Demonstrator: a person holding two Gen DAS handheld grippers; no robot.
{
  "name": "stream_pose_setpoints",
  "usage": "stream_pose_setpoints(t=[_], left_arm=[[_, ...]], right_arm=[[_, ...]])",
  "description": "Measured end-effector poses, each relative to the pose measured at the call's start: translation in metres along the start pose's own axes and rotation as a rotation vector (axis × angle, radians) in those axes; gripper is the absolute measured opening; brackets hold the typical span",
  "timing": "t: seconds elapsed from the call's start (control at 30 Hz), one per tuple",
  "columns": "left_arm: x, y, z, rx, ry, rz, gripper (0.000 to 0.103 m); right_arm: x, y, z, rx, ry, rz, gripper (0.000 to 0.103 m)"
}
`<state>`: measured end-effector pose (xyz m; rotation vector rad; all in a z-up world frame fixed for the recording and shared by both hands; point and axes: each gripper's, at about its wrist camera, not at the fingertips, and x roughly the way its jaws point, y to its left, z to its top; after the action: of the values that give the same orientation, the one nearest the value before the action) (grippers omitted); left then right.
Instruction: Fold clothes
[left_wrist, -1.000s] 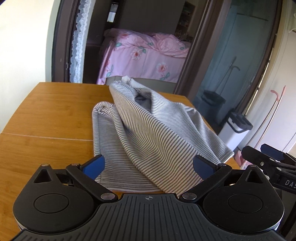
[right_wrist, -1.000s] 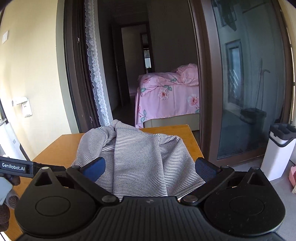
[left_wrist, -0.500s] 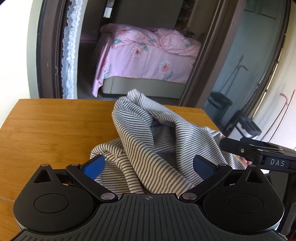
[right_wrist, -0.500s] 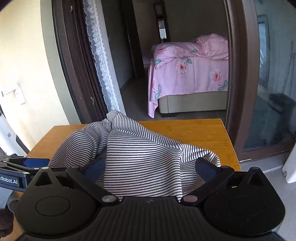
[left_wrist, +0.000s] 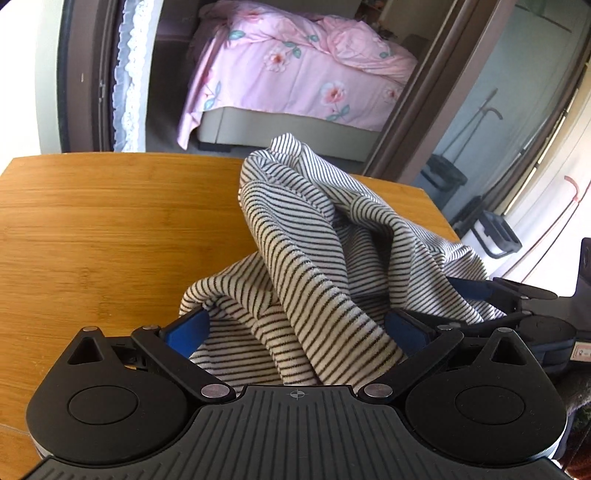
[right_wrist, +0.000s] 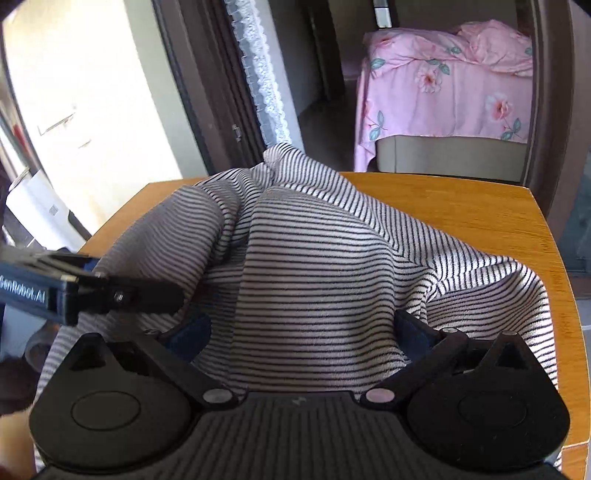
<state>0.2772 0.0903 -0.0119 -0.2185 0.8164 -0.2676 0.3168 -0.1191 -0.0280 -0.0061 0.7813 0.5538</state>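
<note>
Between both tools' fingers, striped garment (left_wrist: 303, 280).

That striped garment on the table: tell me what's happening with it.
A person holds a hand-held gripper in each hand over the bunched striped garment on the wooden table. Both the left hand-held gripper and the right hand-held gripper are open, with cloth lying between their fingers. Nothing is folded yet.

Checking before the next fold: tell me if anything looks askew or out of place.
The striped garment is bunched in a crumpled heap on the wooden table, not flat. Both grippers are open with cloth between the fingers. Nothing looks damaged.
</note>
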Motion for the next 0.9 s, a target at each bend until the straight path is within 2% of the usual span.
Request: stream_pose_setpoints(t=[0.1, 0.23, 0.37, 0.43, 0.47, 0.5, 0.53, 0.57, 0.6, 0.67, 0.77, 0.8, 0.83, 0.9], left_arm=[[-0.021, -0.003, -0.009, 0.066, -0.041, 0.020, 0.103], [-0.053, -0.016, -0.026, 0.182, -0.091, 0.067, 0.103], [-0.058, -0.019, -0.037, 0.189, -0.038, 0.063, 0.102], [-0.059, -0.020, -0.042, 0.190, -0.012, 0.067, 0.095], [-0.059, -0.021, -0.045, 0.190, 0.001, 0.069, 0.085], [-0.059, -0.022, -0.047, 0.190, 0.014, 0.071, 0.071], [-0.059, -0.022, -0.050, 0.190, 0.027, 0.073, 0.062], [-0.063, -0.022, -0.047, 0.197, 0.017, 0.076, 0.044], [-0.067, -0.021, -0.042, 0.207, -0.002, 0.078, 0.031], [-0.076, -0.020, -0.032, 0.226, -0.040, 0.084, 0.019], [-0.092, -0.011, -0.004, 0.322, -0.217, 0.266, 0.006], [-0.093, -0.001, 0.006, 0.325, -0.253, 0.331, 0.006], [-0.093, 0.010, 0.015, 0.317, -0.278, 0.394, 0.006], [-0.090, 0.041, 0.031, 0.218, -0.247, 0.417, 0.006]], right_arm=[[-0.020, 0.007, -0.021, -0.042, 0.014, 0.057, 0.103], [-0.046, 0.004, -0.041, -0.018, 0.038, 0.138, 0.103], [-0.062, 0.013, -0.056, -0.017, 0.042, 0.146, 0.103], [-0.066, 0.019, -0.062, -0.047, 0.038, 0.121, 0.103], [-0.067, 0.022, -0.064, -0.074, 0.037, 0.102, 0.103], [-0.067, 0.025, -0.066, -0.096, 0.035, 0.084, 0.103], [-0.067, 0.028, -0.067, -0.113, 0.033, 0.069, 0.103], [-0.067, 0.030, -0.068, -0.125, 0.032, 0.055, 0.103], [-0.068, 0.029, -0.069, -0.125, 0.033, 0.048, 0.103], [-0.071, 0.026, -0.068, -0.110, 0.034, 0.044, 0.103], [-0.075, 0.022, -0.069, -0.083, 0.036, 0.039, 0.103], [-0.076, 0.021, -0.070, -0.078, 0.035, 0.036, 0.103], [-0.076, 0.021, -0.071, -0.075, 0.035, 0.033, 0.103], [-0.075, 0.023, -0.072, -0.081, 0.040, 0.019, 0.103]])
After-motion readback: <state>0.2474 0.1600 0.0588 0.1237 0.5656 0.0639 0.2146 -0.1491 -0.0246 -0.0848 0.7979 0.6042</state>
